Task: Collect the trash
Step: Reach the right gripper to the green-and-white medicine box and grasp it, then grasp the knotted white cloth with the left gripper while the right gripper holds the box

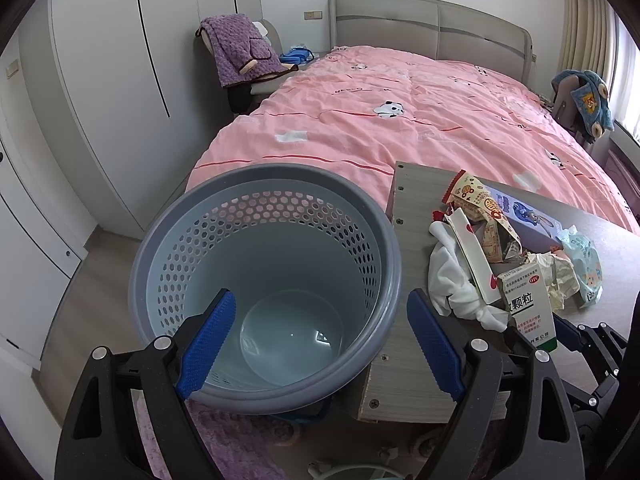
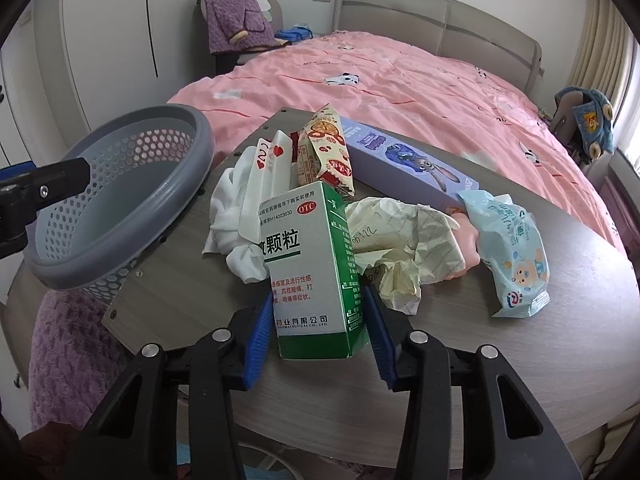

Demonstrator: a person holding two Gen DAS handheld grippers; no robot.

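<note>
A white and green medicine box stands at the near side of a trash pile on the grey wooden table. My right gripper has one blue pad against each side of the box. Behind it lie a white cloth, snack wrappers, crumpled yellow paper, a light blue wipes pack and a long purple carton. An empty grey perforated basket sits left of the table. My left gripper is open over the basket's near rim, one finger inside and one outside.
A bed with a pink cover fills the space behind the table. White wardrobe doors stand at the left. A chair with a purple blanket is at the far left of the bed. A purple rug lies below the basket.
</note>
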